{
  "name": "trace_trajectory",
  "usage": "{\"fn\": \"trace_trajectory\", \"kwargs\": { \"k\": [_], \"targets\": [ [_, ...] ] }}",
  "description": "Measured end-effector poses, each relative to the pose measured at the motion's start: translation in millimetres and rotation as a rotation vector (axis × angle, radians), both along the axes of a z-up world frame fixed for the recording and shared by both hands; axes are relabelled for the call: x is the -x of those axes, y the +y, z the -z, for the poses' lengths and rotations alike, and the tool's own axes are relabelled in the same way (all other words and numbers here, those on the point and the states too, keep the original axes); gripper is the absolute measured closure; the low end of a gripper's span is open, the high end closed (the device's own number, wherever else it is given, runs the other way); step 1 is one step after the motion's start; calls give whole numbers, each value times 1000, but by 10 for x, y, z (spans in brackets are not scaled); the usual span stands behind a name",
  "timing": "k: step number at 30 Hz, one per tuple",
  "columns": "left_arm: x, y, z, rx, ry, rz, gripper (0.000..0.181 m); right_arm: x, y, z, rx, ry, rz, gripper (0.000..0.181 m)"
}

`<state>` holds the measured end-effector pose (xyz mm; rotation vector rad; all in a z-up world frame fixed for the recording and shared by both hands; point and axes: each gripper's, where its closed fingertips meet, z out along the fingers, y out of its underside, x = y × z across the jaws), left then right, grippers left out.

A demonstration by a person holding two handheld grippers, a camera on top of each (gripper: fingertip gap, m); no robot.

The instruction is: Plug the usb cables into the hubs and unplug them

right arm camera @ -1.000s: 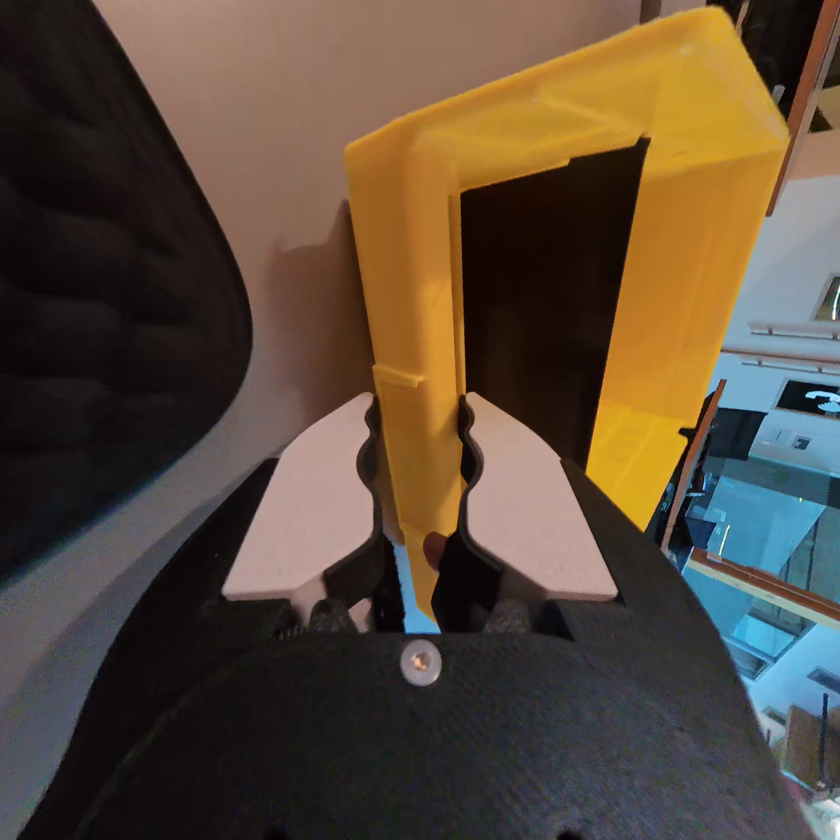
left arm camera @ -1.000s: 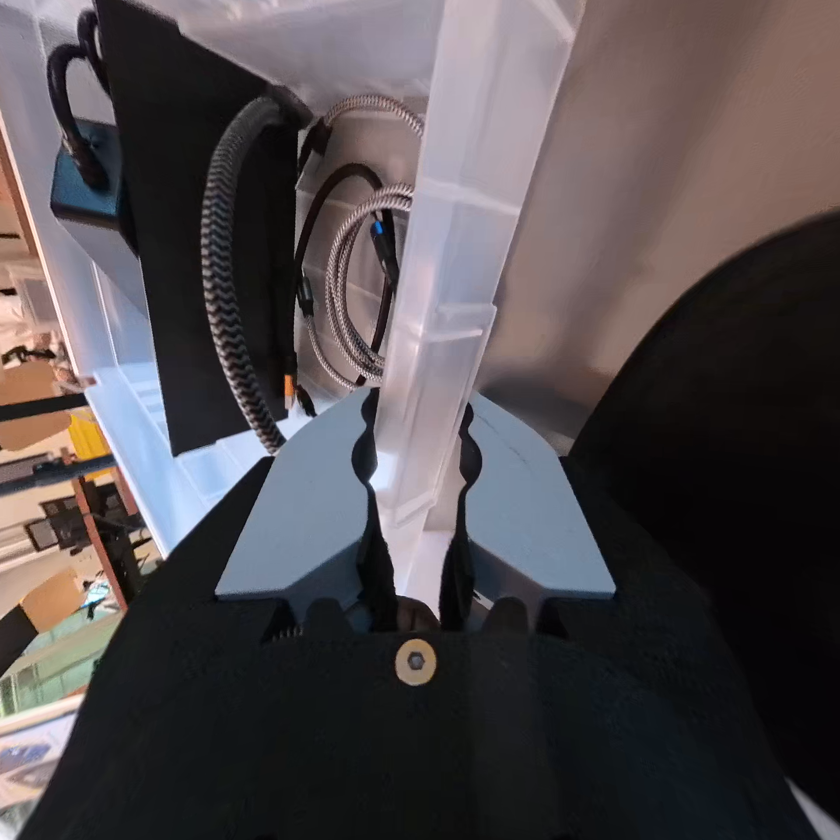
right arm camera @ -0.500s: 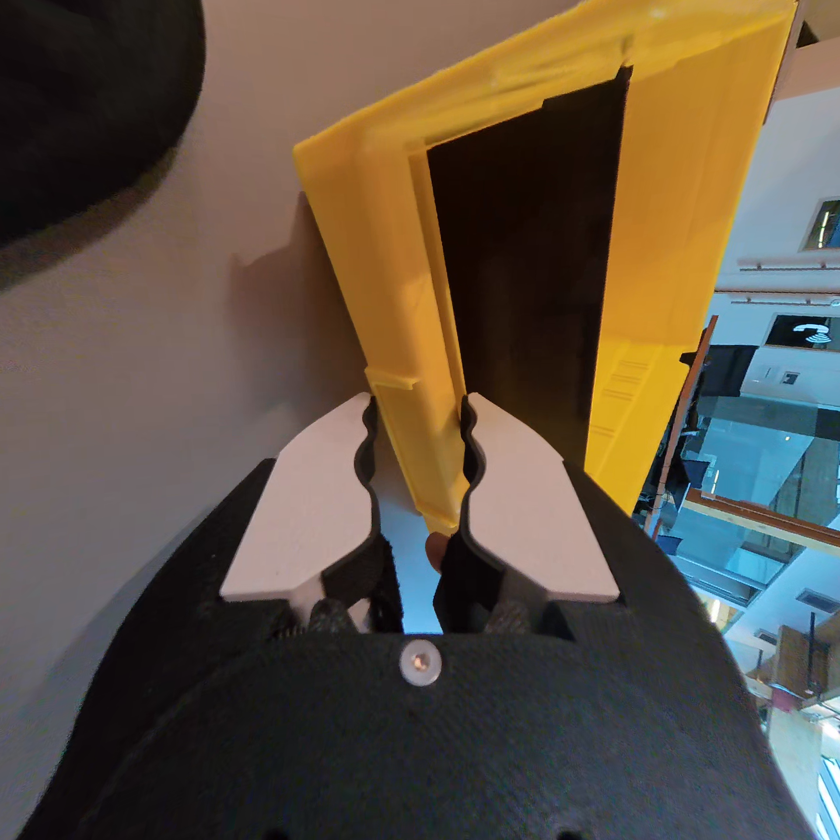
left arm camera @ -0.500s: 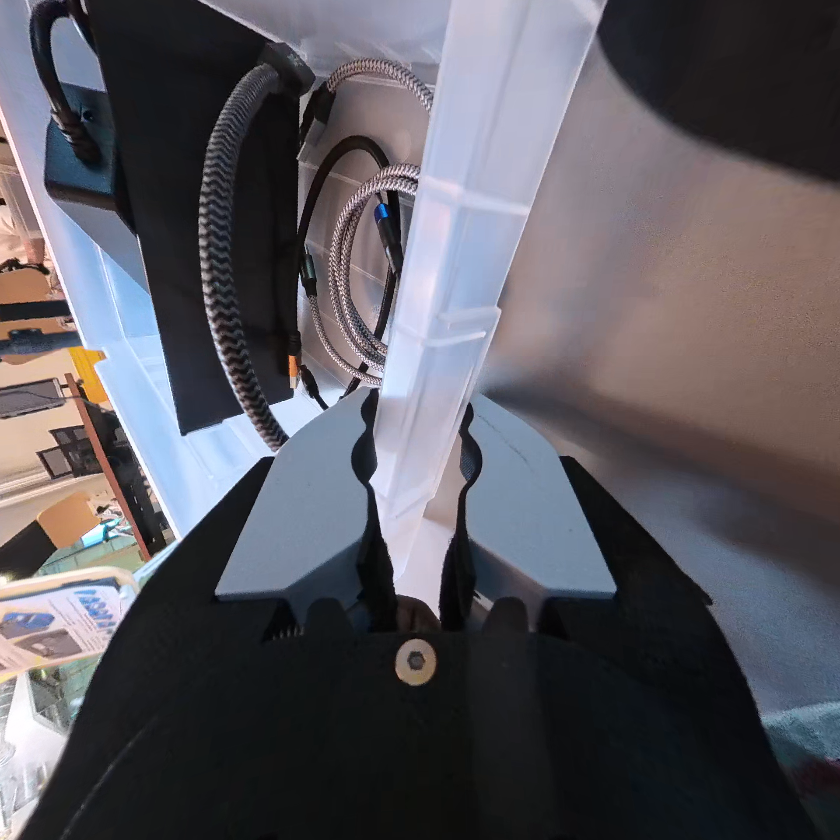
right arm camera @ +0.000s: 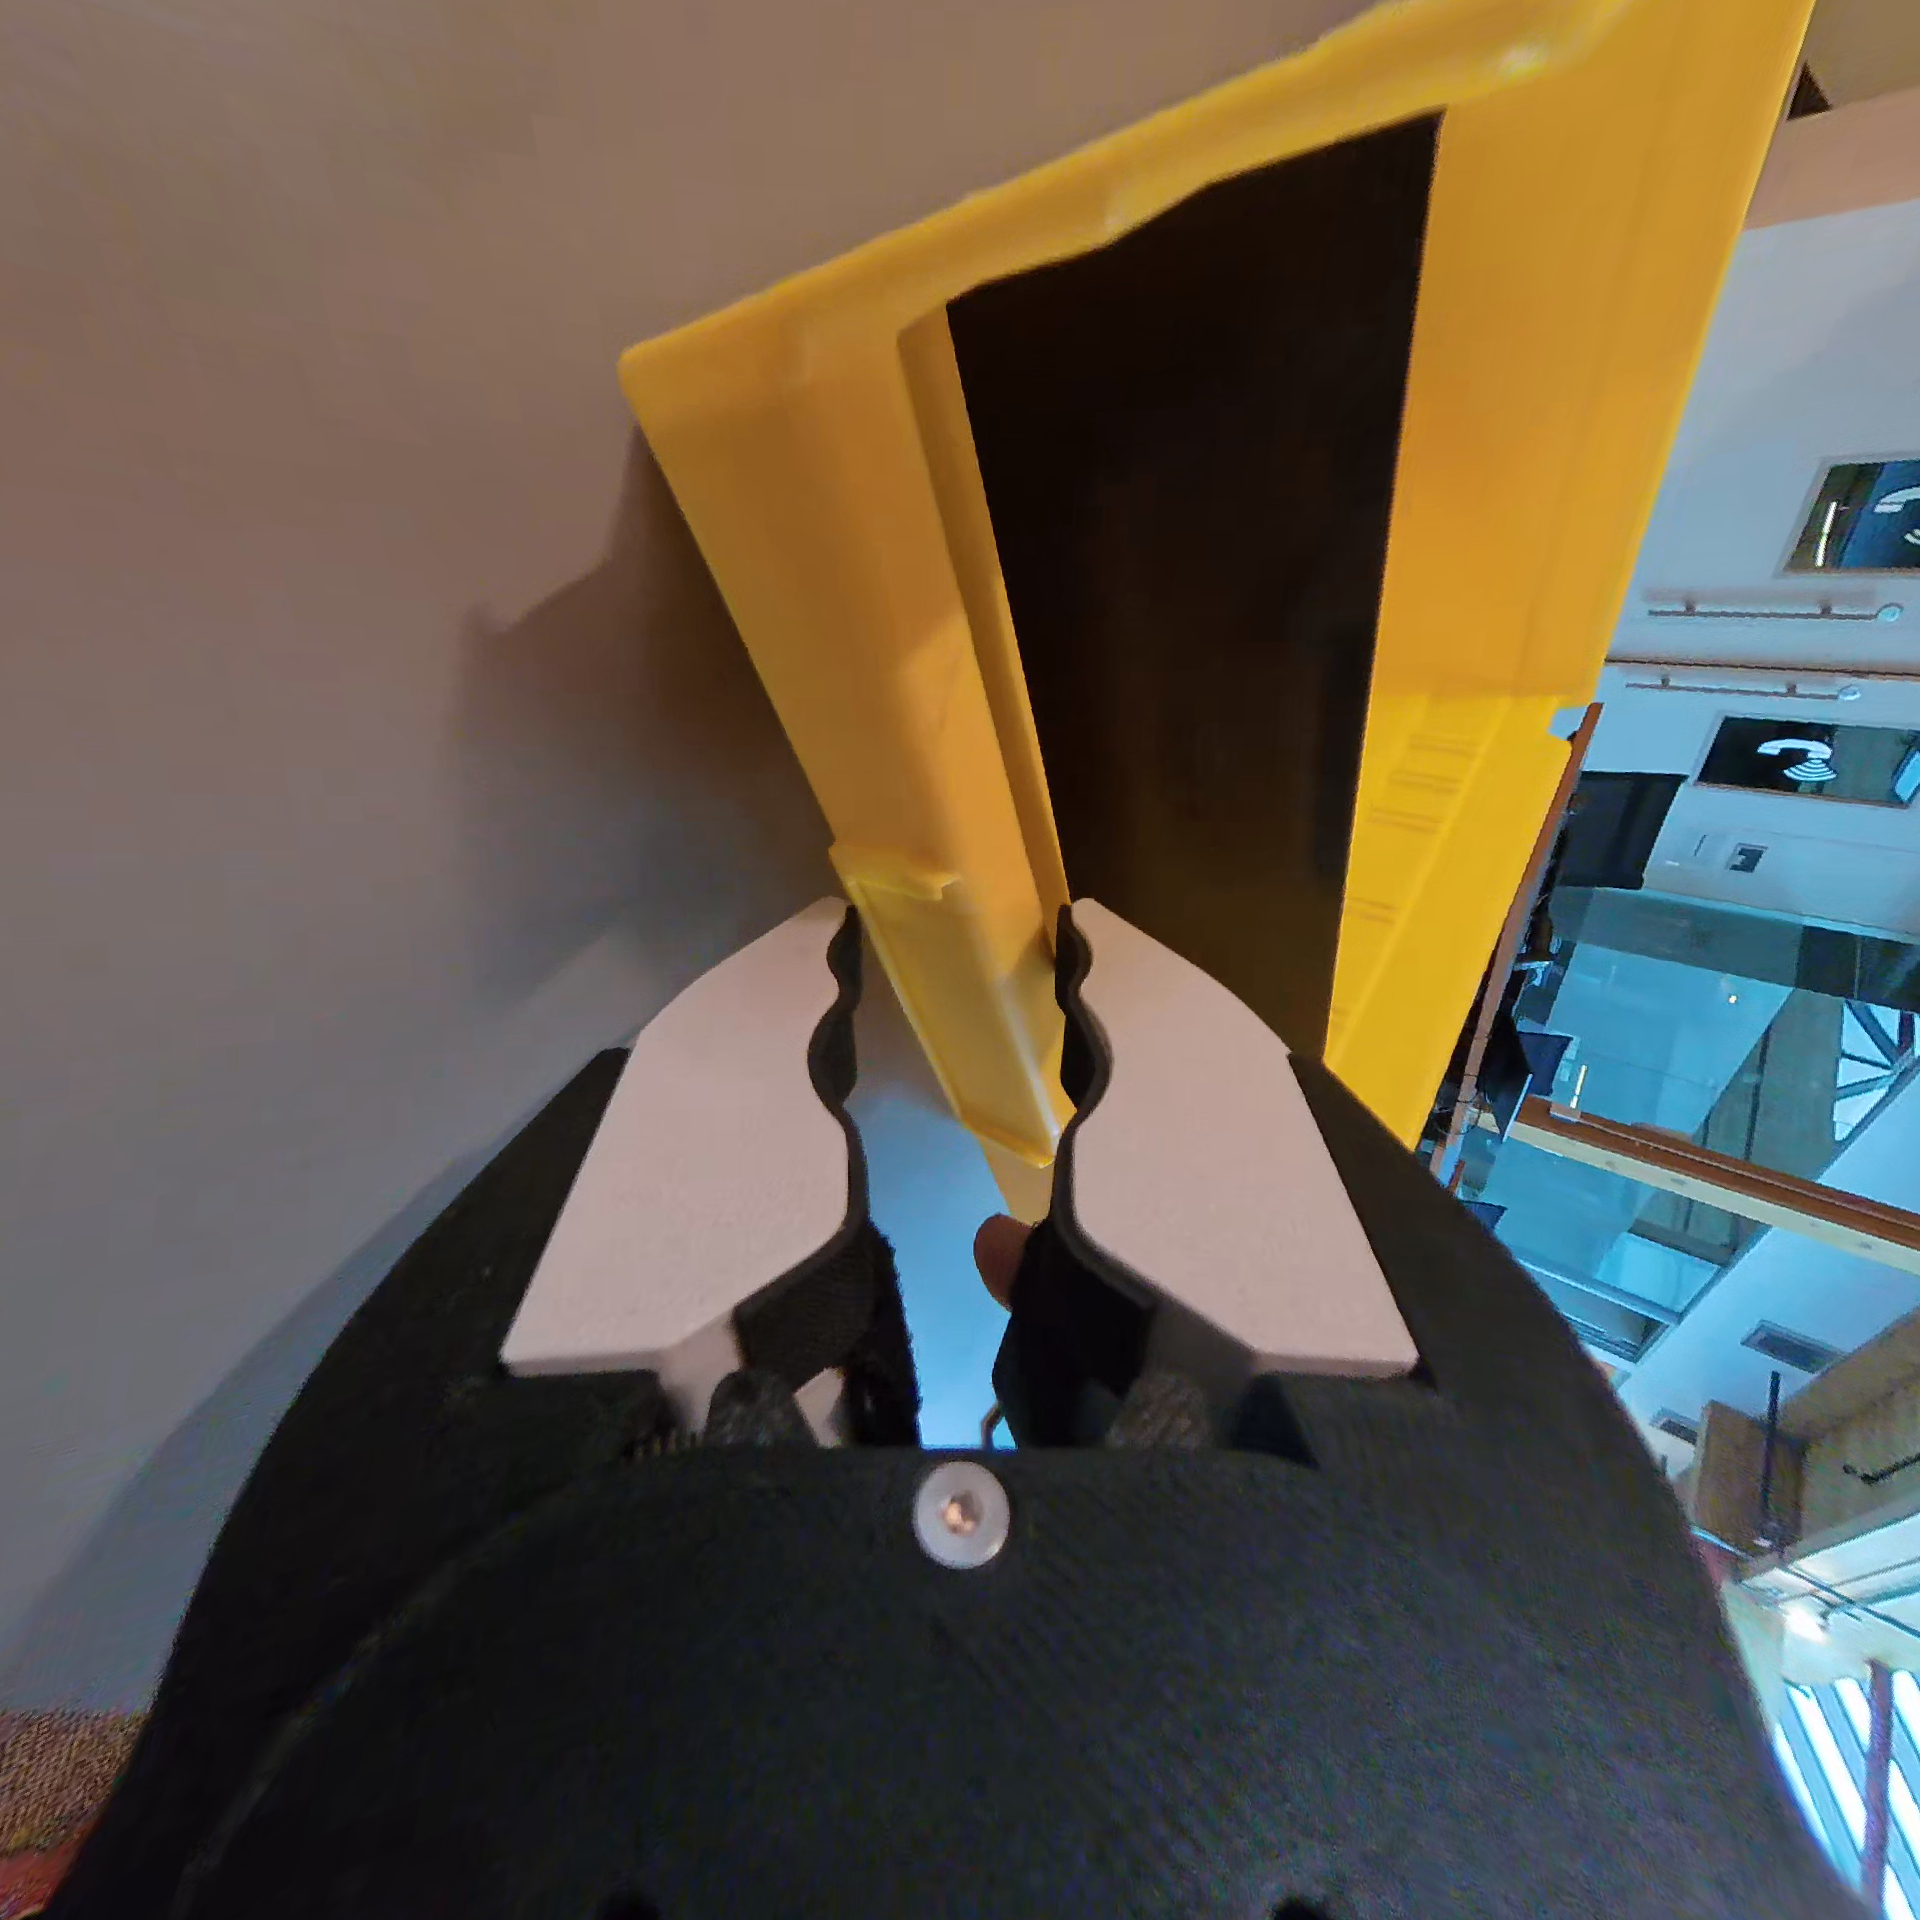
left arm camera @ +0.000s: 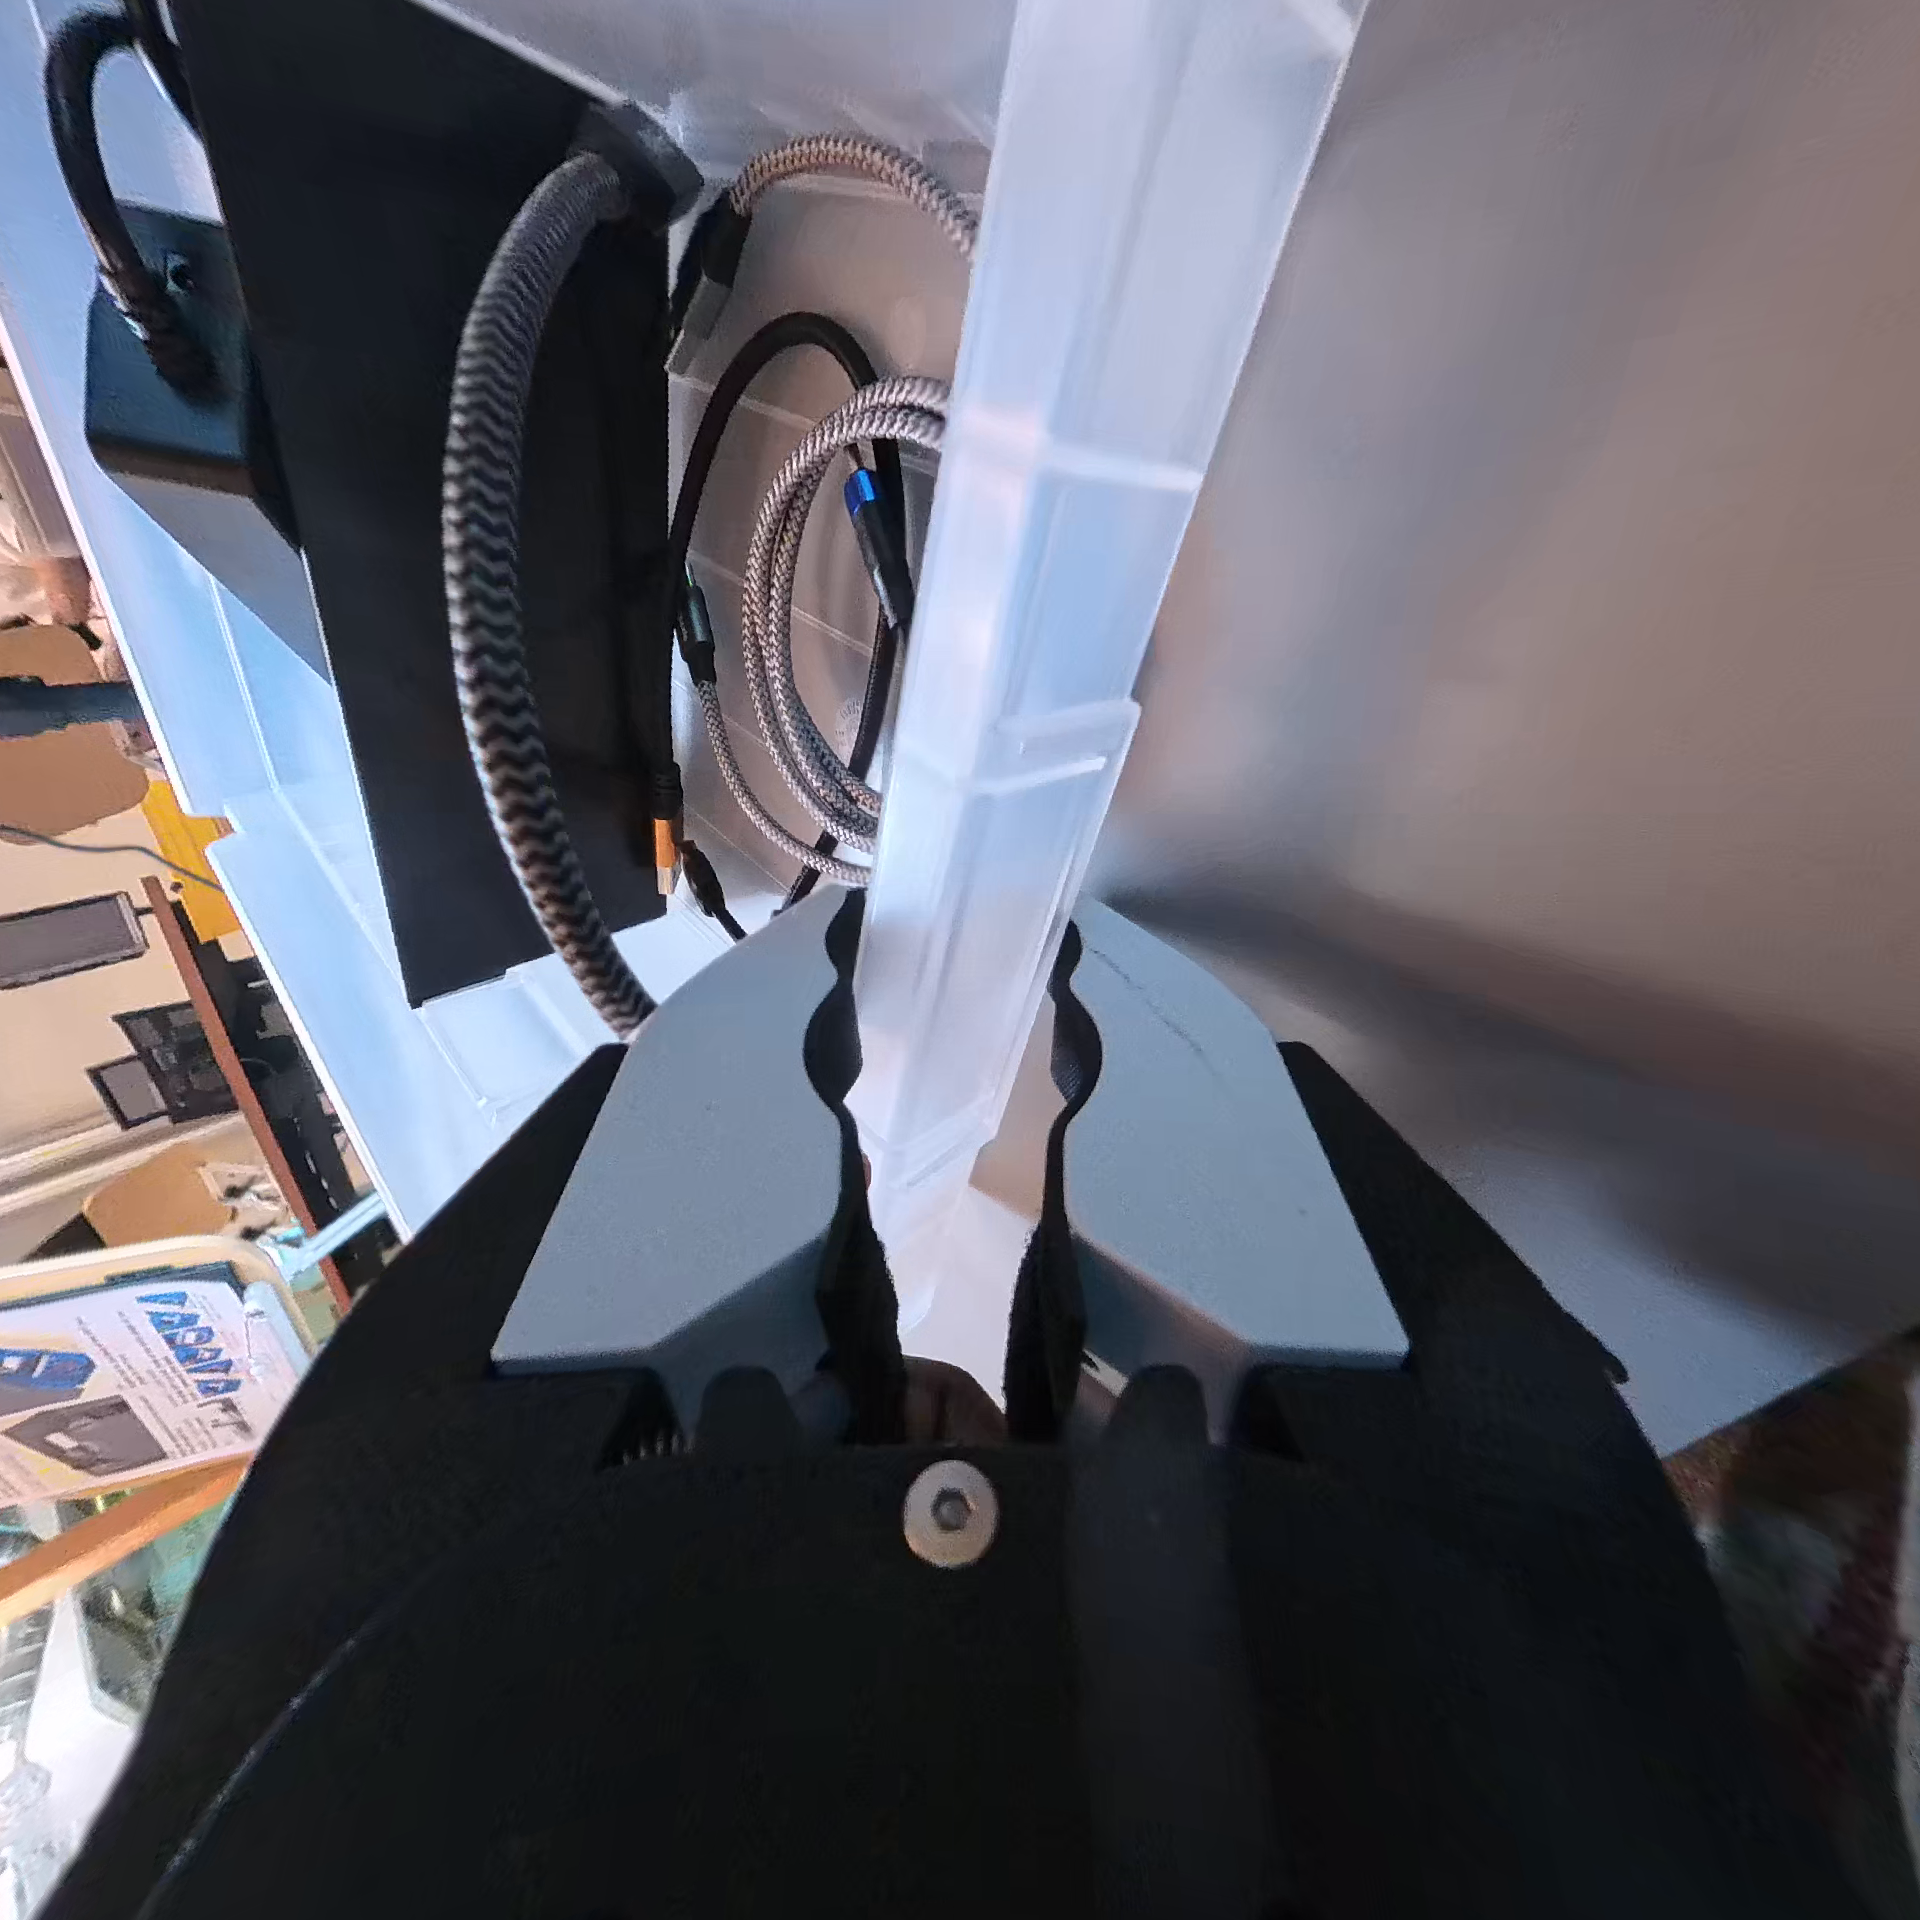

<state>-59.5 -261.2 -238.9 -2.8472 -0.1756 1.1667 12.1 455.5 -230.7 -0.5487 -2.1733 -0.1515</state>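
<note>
We are gripping two bins by their rims: our left gripper (left arm camera: 951, 1023) is clamping the wall of a clear bin (left arm camera: 1049, 582), our right gripper (right arm camera: 956, 1023) the edge of a yellow bin (right arm camera: 914, 727). The usb cables (left arm camera: 800, 665) are lying coiled inside the clear bin at eleven o'clock from the left tongs, beside a dark hub (left arm camera: 177, 416) at ten, its long axis running toward twelve; the left is nearer.

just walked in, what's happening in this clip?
A person holds a gripper in each hand. The left gripper has its jaws on the wall of a clear bin holding coiled cables and a dark hub. The right gripper straddles the wall of a yellow bin with a black liner. Both bins are tilted. Nothing is being plugged yet.
</note>
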Motion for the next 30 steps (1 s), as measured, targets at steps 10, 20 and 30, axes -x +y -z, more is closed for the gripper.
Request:
{"fn": "trace_trajectory", "kwargs": {
  "k": [10, 20, 30],
  "targets": [
    [-68, 54, 1, -17, 4, 11, 147, -5, -106, -4, 61, 13, -31, 146],
    [-236, 244, -137, -260, -98, -14, 121, -90, -382, -203, 334, 34, -76, 137],
    [-143, 597, -1247, -1100, -41, -71, 104, 48, -1077, -1638, 1040, 572, -317, 63]
  ]
}}
